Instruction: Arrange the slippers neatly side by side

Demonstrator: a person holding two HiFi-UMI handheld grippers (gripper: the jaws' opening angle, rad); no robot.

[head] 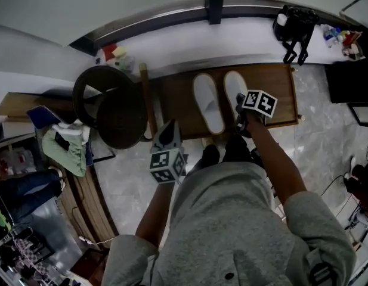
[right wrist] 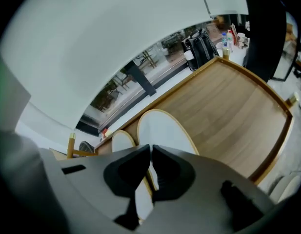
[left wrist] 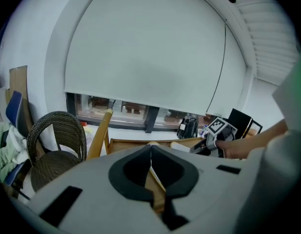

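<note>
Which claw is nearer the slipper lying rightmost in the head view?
Right. The right claw is at the heel of that slipper, shut on its rim; the left claw, shut, is off to the left, clear of it.

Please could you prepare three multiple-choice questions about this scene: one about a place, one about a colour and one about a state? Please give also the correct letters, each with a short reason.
1. Where do the two slippers lie?
A. On the wicker chair
B. On the wooden platform
C. On the tiled floor

2. What colour are the slippers?
A. White
B. Black
C. Red

3. How do the left gripper's jaws stand?
A. Wide apart
B. Closed on a slipper
C. Closed with nothing between them

Answers:
1 B: the left slipper and the right slipper both rest on the wooden platform.
2 A: both look white in the head view.
3 C: the left gripper is held away from the slippers, and its own view shows the jaws together and empty.
</note>
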